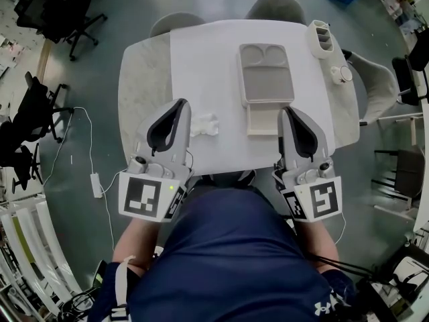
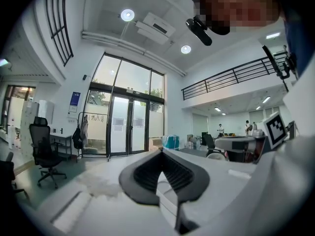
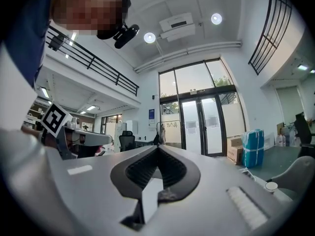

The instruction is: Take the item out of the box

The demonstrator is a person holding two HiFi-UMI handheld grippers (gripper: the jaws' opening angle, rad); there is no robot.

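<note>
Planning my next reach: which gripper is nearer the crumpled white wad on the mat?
The left gripper: the wad lies just beside its tip, while the right gripper sits across the mat, beside the grey box.

Open-plan office hall: swivel chairs (image 2: 44, 149), tall glass entrance doors (image 2: 123, 127), railed mezzanine (image 2: 231, 77) overhead

We count two grey hand-held grippers, the left gripper (image 1: 181, 104) and the right gripper (image 1: 286, 111), and two black-and-white marker cubes, the left cube (image 1: 149, 198) and the right cube (image 1: 318, 200). On the one pale rounded table (image 1: 144, 66) we count one white rectangular sheet (image 1: 201, 66), one shallow grey moulded box (image 1: 266, 72), one crumpled white wad (image 1: 204, 124), one white ribbed holder (image 1: 320, 37) and one small round white disc (image 1: 342, 74). Beyond the table we count two: a first grey chair (image 1: 177, 22) and a second grey chair (image 1: 275, 4).
</note>
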